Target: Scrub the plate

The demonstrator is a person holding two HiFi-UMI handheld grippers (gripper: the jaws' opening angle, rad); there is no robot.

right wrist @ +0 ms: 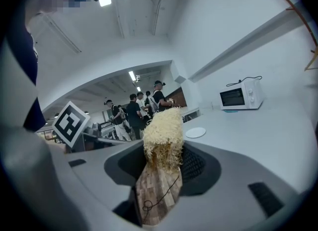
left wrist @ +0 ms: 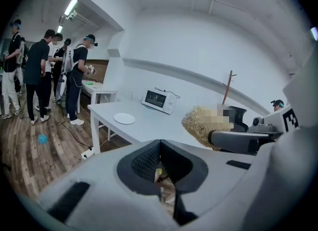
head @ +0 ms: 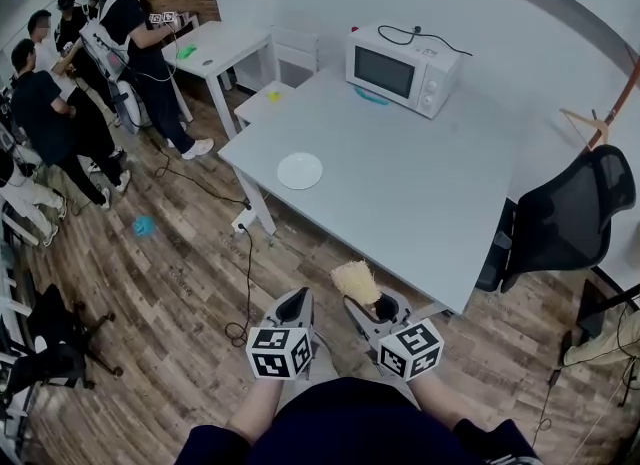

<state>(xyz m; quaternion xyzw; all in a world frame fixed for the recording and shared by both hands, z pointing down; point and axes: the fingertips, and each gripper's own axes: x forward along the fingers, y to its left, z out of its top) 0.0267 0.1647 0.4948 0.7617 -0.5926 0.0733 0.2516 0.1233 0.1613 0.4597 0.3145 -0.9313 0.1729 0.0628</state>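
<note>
A round white plate (head: 300, 170) (left wrist: 124, 118) (right wrist: 195, 132) lies near the left edge of the grey table (head: 430, 193). My grippers hang over the wood floor, short of the table's near corner and well away from the plate. The left gripper (head: 295, 300) (left wrist: 160, 144) is shut with nothing between its jaws. The right gripper (head: 366, 305) (right wrist: 164, 151) is shut on a straw-coloured fibrous scrubber (head: 356, 280) (left wrist: 201, 123) (right wrist: 163, 133), whose tuft sticks out past the jaws toward the table.
A white microwave (head: 400, 68) stands at the table's far side. A black office chair (head: 575, 213) sits right of the table. Several people (head: 130, 43) stand at the left by a small white table (head: 225, 48). A cable (head: 247, 283) and a blue object (head: 144, 225) lie on the floor.
</note>
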